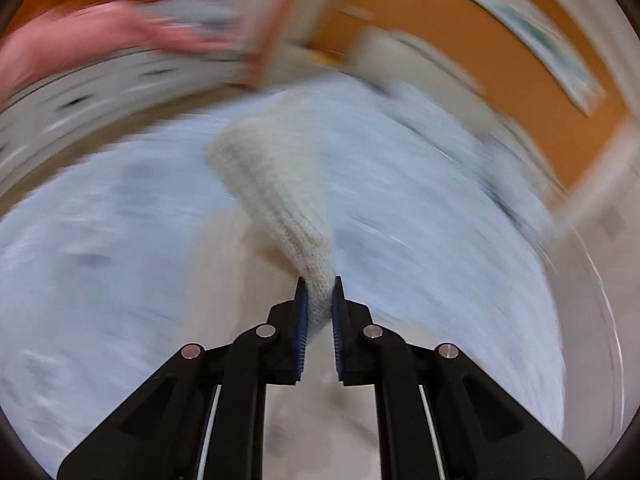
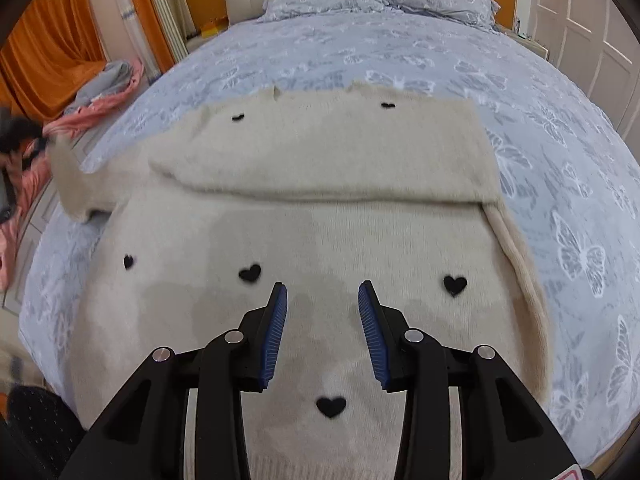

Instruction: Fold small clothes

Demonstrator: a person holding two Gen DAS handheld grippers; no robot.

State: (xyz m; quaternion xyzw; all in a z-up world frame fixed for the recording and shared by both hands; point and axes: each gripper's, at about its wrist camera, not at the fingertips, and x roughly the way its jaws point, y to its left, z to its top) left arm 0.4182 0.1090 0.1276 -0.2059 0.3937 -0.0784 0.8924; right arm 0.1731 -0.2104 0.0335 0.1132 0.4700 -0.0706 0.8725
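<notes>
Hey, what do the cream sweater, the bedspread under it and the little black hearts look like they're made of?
The sweater looks like a soft, fuzzy knit, likely wool or acrylic: ribbed stitches show on the sleeve held in the left gripper. The bedspread looks like thin matte woven cotton with a printed butterfly pattern. The hearts seem to be flat felt or flocked patches; that's uncertain.

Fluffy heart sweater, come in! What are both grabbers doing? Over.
Left gripper shut on ribbed cream sleeve cuff. Right gripper open, above cream knit sweater with black hearts on blue butterfly bedspread. Nothing blocking.
</notes>
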